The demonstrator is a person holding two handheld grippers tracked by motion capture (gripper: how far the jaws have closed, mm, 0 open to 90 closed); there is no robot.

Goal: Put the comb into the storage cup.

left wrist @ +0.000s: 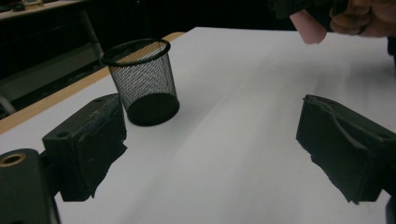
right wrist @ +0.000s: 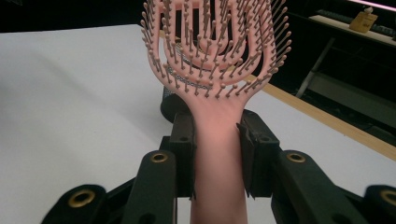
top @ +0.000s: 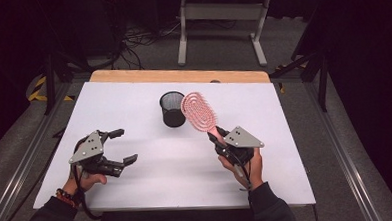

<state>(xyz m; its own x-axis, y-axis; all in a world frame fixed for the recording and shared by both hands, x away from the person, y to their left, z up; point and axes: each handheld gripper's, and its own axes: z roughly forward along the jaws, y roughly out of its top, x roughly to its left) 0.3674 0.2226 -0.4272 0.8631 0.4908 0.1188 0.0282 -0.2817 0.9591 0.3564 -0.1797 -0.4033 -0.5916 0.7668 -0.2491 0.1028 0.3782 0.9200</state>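
Left gripper [top: 119, 146]: low over the left part of the white board [top: 133, 98], in the person's left hand [top: 89, 180]. Jaws spread wide, nothing between them. In the left gripper view the two black jaws stand far apart over bare board, and the cup [left wrist: 142, 81] sits beyond the left jaw, apart from it.

Cup [top: 173, 109]: black wire mesh, upright, on the board near its middle toward the far edge. Nothing visible inside it from the high view.

Brush [top: 200, 112]: pink, open-vent head with bristles. Held off the board, tilted, head up and leaning toward the cup; in the high view the head overlaps the cup's right rim, contact not determinable. In the left gripper view the butt end of the pink handle [left wrist: 307, 26] pokes out below the right hand [left wrist: 364, 18].

Right gripper [top: 221, 142]: right of centre, in the person's right hand [top: 249, 168]. Jaws clamped on the brush handle. The right gripper view confirms it: both pads press the handle [right wrist: 217, 154] from either side just below the head [right wrist: 215, 42], bristles facing the camera, with the cup [right wrist: 170, 105] partly hidden behind the brush.

Board lies on a wooden table [top: 182, 75]; grey floor around it.
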